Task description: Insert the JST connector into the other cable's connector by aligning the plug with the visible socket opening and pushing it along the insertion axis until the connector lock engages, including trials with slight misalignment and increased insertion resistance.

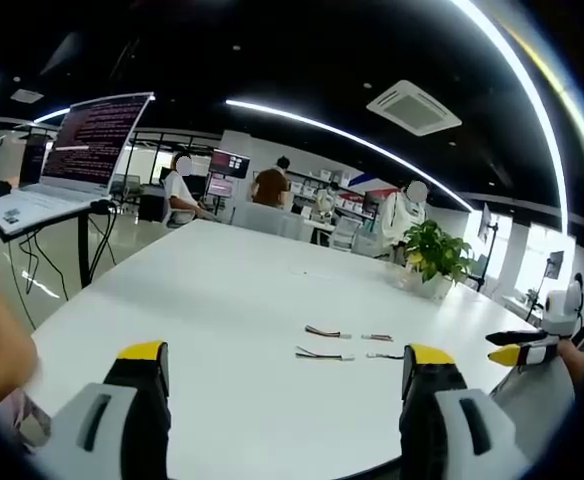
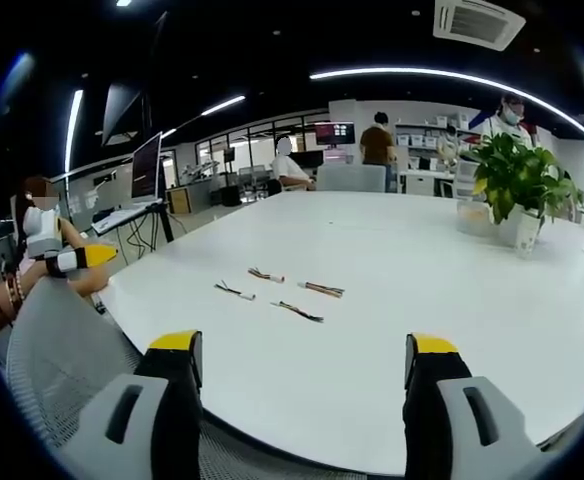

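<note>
While four short JST cables (image 1: 324,332) lie loose mid-table (image 1: 222,300), well ahead of both claws, nothing is held: left gripper (image 1: 287,385) jaws wide, right gripper (image 2: 302,375) jaws wide. Risk: leads are tiny and flat, so a pinch may slip or grab wires rather than the housing, skewing plug to socket. Potted plant (image 2: 512,185) stands well apart.
</note>
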### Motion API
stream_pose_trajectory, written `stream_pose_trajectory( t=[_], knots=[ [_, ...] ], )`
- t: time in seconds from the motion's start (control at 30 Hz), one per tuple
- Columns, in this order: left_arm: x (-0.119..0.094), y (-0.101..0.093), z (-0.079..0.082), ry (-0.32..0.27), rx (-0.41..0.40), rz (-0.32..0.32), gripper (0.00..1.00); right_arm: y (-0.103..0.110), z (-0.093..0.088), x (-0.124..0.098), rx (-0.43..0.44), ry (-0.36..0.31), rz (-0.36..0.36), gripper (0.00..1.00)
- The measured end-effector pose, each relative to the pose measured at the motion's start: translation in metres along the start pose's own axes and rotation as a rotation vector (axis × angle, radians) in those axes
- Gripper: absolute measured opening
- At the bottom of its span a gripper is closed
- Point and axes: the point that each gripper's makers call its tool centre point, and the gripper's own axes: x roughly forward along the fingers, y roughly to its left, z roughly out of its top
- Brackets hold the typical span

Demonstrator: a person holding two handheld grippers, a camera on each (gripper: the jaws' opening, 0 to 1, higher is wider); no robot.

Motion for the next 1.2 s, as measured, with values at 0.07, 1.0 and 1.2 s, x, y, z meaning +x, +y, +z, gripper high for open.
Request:
stream_pose_trajectory(
  t=[0.07, 1.0, 1.2],
  knots=[
    [0.000, -0.001, 0.000, 0.002, 0.000, 0.000, 0.96, 0.000, 0.000, 0.000, 0.000, 0.001, 0.000, 0.81],
    [0.003, -0.007, -0.007, 0.059, 0.054, -0.051, 0.99, 0.006, -0.007, 0.002, 0.010, 0.054, 0.038, 0.74],
    [0.007, 0.000, -0.012, 0.100, -0.025, -0.049, 0.98, 0.009, -0.010, 0.003, 0.000, 0.081, 0.059, 0.71]
  ],
)
